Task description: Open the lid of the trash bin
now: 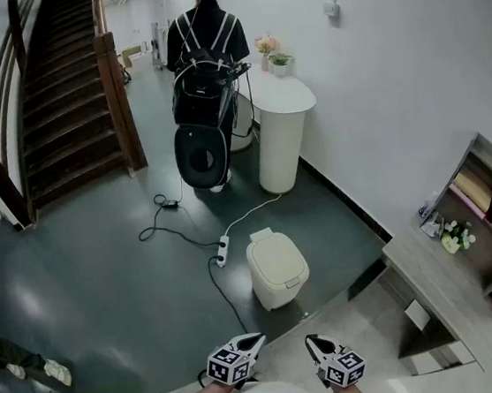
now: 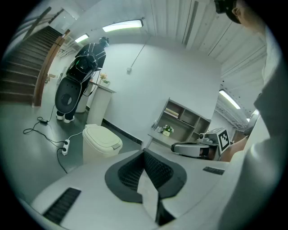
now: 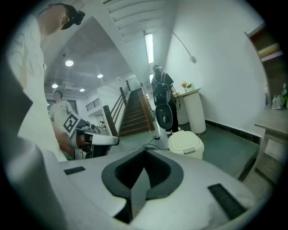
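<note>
Dark grey floor (image 1: 97, 289) carries the cream trash bin (image 1: 271, 293), its lid (image 1: 278, 258) down, just beside a white power strip (image 1: 222, 251). Left gripper (image 1: 251, 344) and right gripper (image 1: 316, 345) sit well apart from the bin, each with jaws pressed together on nothing.

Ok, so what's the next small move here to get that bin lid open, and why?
Probably bring the right gripper forward and down toward the front edge of the lid of the trash bin. The lid is closed, and that gripper and the left gripper are both shut, held near the body, well short of the bin.
</note>
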Motion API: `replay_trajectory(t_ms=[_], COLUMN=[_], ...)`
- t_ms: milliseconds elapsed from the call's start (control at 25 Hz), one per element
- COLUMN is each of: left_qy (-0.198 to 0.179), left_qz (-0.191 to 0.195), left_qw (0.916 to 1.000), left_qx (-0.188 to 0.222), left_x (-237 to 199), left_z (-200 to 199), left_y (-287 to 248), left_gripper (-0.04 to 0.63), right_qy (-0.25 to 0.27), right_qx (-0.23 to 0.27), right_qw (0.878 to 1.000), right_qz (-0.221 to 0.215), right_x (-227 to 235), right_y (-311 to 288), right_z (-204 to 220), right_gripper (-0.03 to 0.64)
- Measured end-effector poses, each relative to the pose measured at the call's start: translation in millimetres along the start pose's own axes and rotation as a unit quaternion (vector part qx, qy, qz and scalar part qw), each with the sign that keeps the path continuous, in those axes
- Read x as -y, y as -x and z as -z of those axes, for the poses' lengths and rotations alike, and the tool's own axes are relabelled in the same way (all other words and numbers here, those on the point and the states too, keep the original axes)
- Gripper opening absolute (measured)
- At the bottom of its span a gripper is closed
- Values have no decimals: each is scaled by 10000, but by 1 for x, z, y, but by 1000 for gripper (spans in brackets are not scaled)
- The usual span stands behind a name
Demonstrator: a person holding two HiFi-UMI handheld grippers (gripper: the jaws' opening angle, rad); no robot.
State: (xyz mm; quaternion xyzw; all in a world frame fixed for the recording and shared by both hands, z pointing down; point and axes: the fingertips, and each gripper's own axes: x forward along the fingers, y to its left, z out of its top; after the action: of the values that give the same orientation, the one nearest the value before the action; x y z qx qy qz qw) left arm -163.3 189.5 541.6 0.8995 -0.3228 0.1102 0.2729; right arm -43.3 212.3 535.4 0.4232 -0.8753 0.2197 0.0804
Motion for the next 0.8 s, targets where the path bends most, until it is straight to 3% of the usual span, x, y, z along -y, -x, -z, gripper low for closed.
replay_trajectory(t_ms=[800], left_qy=[-130], left_qz=[230], left_qw=[9996], left_qx=[-50], left_x=[-2], left_z=[-14], left_y=[-24], left_gripper=[14], right_qy=[-88], right_qx=[227], right_qw=[9985], right_qz=[491], right_x=[28], right_y=[5], right_z=[-9], right_gripper=[5])
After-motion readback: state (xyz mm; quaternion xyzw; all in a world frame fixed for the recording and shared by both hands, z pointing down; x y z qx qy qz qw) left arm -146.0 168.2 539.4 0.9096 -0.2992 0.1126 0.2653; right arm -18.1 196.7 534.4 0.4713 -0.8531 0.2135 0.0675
